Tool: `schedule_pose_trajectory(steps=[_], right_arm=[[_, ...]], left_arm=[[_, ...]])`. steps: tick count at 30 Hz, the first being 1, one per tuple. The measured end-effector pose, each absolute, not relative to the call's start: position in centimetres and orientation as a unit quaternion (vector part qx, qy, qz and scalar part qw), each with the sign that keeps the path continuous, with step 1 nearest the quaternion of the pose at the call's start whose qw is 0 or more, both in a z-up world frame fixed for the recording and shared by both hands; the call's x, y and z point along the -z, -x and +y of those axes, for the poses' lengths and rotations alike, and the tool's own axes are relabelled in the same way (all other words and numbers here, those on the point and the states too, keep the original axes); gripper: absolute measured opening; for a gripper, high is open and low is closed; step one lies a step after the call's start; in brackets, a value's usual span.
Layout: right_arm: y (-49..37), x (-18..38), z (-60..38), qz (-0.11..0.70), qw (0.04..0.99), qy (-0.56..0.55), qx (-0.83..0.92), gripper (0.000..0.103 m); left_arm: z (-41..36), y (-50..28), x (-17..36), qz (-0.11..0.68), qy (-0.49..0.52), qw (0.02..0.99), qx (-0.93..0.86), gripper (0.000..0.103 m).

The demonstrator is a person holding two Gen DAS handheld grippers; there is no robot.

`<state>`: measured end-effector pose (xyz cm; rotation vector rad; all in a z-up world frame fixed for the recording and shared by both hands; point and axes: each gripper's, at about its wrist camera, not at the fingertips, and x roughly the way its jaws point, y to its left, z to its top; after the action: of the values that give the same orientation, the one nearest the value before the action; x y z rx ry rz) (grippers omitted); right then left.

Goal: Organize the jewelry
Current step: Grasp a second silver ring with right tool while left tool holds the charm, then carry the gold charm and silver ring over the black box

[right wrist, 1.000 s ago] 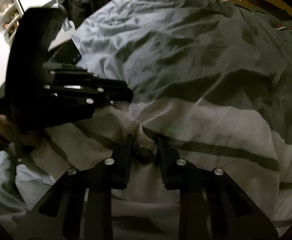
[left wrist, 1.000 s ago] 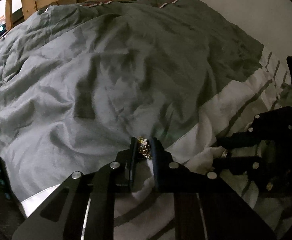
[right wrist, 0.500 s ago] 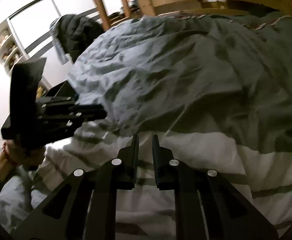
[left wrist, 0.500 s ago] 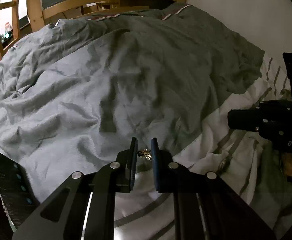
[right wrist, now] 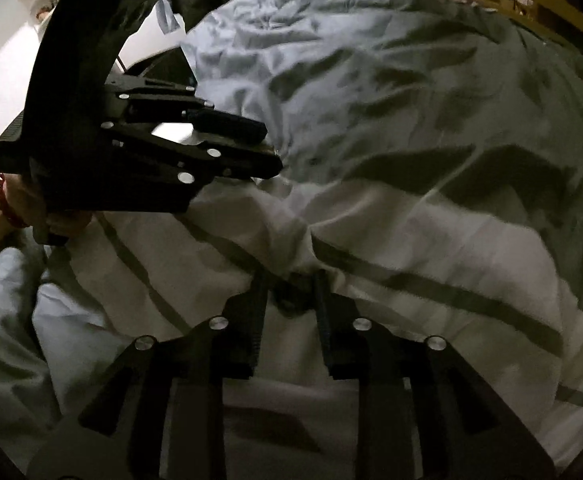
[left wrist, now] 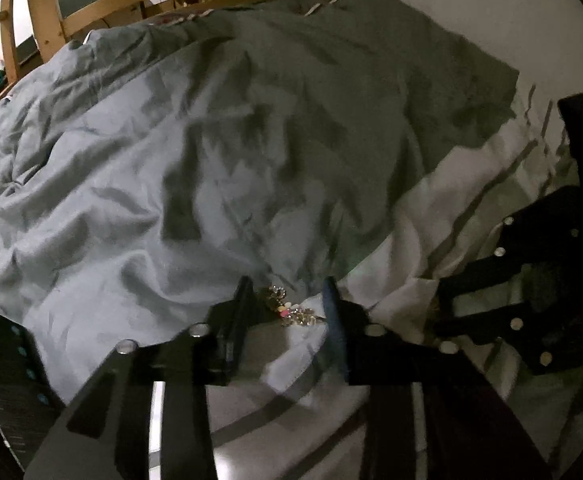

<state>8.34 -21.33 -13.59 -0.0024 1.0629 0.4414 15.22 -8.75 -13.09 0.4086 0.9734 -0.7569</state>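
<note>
Both sets of jaws had just been opening, and the left hand-held gripper [left wrist: 287, 300] let its beaded jewelry piece [left wrist: 291, 312] go onto the bed.

Released and standing apart, the left jaws framed the sparkly cluster, which lay loose on the white striped sheet [left wrist: 411, 208] right at the edge of the grey duvet [left wrist: 171, 160], neither pad pressing it. Just beyond that sheet's fold, the right hand-held gripper [right wrist: 289, 284] had also parted after being nearly clenched, with a small dark round thing [right wrist: 291, 300], perhaps a ring, between the jaws; blur hid whether the pads touched it. By my read, this was the set-down step: next, lift clear without snagging the beads, then fetch another piece.
</note>
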Motion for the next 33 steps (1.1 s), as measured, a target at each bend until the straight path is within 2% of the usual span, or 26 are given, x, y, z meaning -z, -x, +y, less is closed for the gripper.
schedule_pose_trajectory(steps=[3,8,11,16,20,33], right_arm=[[-8.2,13.8,-21.2,0.505,0.838,0.008,-0.207,0.022],[-8.3,13.0,-22.3,0.483,0.853,-0.021,-0.199,0.021],[-8.6,12.2,-23.8,0.462,0.865,-0.058,-0.186,0.021],[-8.7,11.3,-25.6,0.439,0.877,-0.102,-0.169,0.021],[-9.0,10.8,-26.6,0.423,0.882,-0.131,-0.16,0.021],[-9.1,10.8,-27.0,0.413,0.886,-0.145,-0.155,0.021]], left_arm=[[-8.7,-15.4,13.6,0.461,-0.187,0.791,0.355,0.036],[-8.5,-15.4,13.5,0.467,-0.179,0.785,0.367,0.014],[-8.5,-15.2,13.4,0.466,-0.185,0.78,0.374,0.01],[-8.3,-14.8,12.8,0.462,-0.2,0.777,0.379,0.009],[-7.1,-15.7,11.5,0.458,-0.174,0.788,0.373,0.009],[-6.0,-16.2,10.3,0.449,-0.156,0.8,0.367,0.009]])
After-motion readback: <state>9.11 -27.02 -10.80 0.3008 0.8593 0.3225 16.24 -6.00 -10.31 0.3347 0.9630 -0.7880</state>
